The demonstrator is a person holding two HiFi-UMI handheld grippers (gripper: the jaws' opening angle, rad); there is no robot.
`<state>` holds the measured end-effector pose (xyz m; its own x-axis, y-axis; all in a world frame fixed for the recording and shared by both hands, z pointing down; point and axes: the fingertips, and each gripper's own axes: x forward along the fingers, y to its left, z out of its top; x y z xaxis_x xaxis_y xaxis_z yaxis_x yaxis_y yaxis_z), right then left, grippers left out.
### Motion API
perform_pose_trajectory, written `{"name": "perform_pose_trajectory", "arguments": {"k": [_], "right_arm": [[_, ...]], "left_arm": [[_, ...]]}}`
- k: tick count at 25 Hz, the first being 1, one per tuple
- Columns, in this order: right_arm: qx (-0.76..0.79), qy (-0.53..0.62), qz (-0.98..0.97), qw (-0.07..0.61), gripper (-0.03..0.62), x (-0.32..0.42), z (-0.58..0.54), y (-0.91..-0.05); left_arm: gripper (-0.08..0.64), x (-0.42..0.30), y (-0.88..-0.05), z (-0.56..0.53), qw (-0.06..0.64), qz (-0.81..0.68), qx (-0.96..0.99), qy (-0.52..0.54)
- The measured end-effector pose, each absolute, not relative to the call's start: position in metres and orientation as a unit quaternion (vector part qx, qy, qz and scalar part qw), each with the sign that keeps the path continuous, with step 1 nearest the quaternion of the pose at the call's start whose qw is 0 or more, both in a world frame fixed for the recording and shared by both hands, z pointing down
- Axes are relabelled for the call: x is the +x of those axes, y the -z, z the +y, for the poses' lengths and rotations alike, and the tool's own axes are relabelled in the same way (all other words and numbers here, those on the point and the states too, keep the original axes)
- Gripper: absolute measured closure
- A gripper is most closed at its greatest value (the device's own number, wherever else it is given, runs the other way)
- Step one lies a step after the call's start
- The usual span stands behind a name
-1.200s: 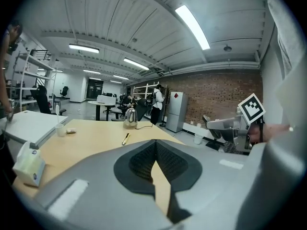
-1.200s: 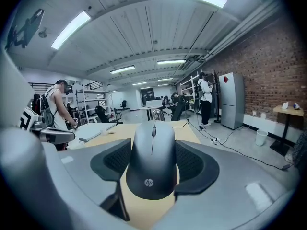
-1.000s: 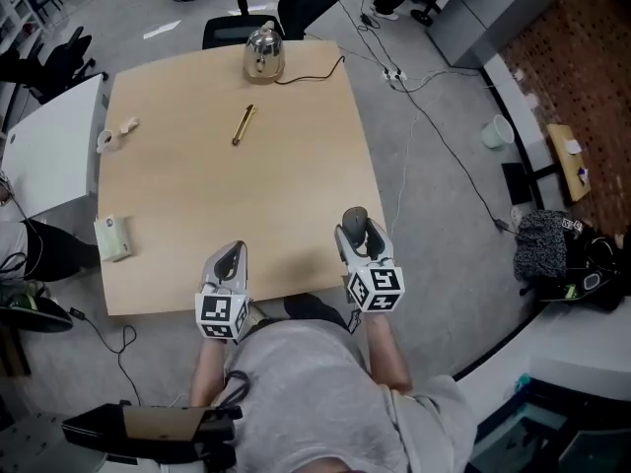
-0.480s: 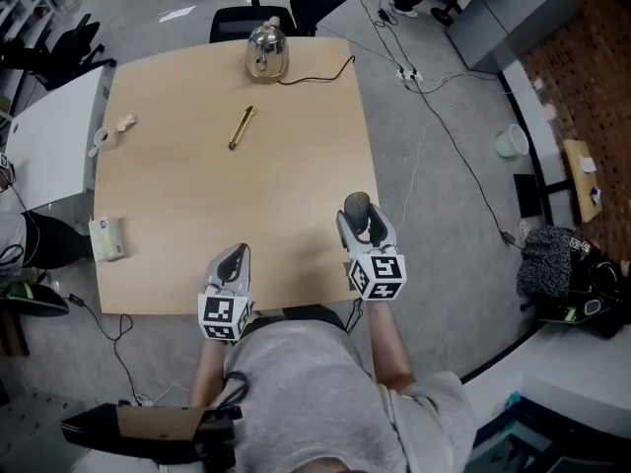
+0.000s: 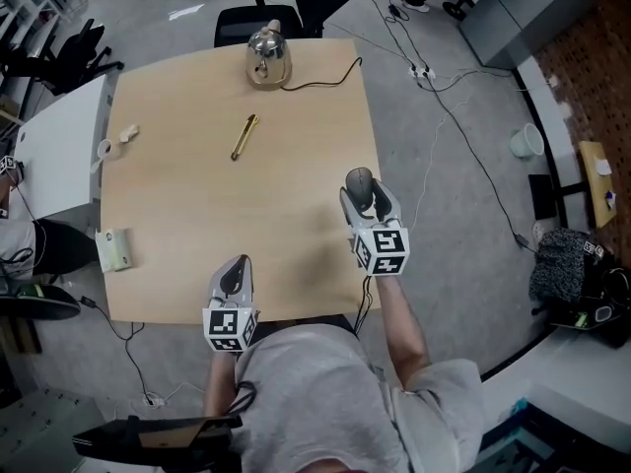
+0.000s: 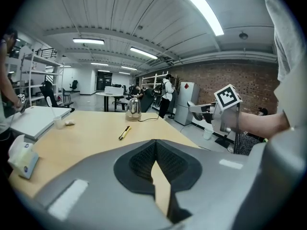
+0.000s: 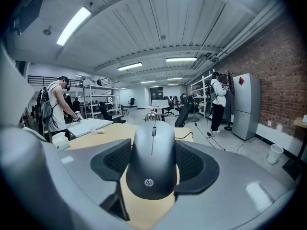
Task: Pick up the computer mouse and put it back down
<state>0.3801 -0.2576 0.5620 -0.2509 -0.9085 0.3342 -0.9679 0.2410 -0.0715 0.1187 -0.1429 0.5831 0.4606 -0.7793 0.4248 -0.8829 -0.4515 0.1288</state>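
A dark grey computer mouse [image 7: 153, 157] sits between the pads of my right gripper [image 7: 154, 145], which is shut on its two sides. In the head view the mouse [image 5: 360, 185] and right gripper [image 5: 367, 203] are over the right edge of the wooden table [image 5: 197, 215], and the mouse looks lifted off the top. My left gripper [image 5: 234, 276] stays near the table's front edge. Its jaws [image 6: 156, 143] are shut with the pads touching at the tips and nothing between them. The left gripper view also catches the right gripper [image 6: 204, 109] off to the right.
A metal kettle [image 5: 265, 55] with a black cord stands at the table's far edge. A yellow pen-like tool [image 5: 244, 137] lies in front of it. A tissue pack [image 5: 114, 249] and a small cup [image 5: 105, 149] sit at the left. A white table [image 5: 54, 156] adjoins on the left.
My right gripper has carried the mouse farther forward along the table's right edge. The left gripper has shifted slightly toward the near edge and stayed shut.
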Motion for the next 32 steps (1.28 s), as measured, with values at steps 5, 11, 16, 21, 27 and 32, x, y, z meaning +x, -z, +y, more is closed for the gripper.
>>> {"name": "perform_pose_trajectory", "arguments": {"k": [5, 11, 16, 21, 27, 32], "right_arm": [[0.589, -0.127, -0.788, 0.126, 0.299, 0.376, -0.294, -0.574], [0.577, -0.158, -0.788, 0.146, 0.299, 0.372, -0.339, -0.611], [0.570, -0.205, -0.778, 0.164, 0.299, 0.375, -0.373, -0.652], [0.564, -0.229, -0.770, 0.190, 0.299, 0.374, -0.402, -0.682], [0.557, -0.234, -0.764, 0.226, 0.299, 0.367, -0.426, -0.713], [0.552, -0.240, -0.756, 0.257, 0.299, 0.367, -0.440, -0.739]], "left_arm": [[0.540, 0.116, -0.588, -0.147, 0.174, -0.507, 0.829, -0.162], [0.540, 0.113, -0.594, -0.153, 0.180, -0.515, 0.821, -0.169], [0.540, 0.109, -0.595, -0.160, 0.190, -0.522, 0.814, -0.171], [0.540, 0.099, -0.595, -0.166, 0.195, -0.534, 0.804, -0.174], [0.540, 0.093, -0.601, -0.170, 0.201, -0.539, 0.799, -0.178], [0.540, 0.090, -0.602, -0.171, 0.204, -0.543, 0.795, -0.179]]}}
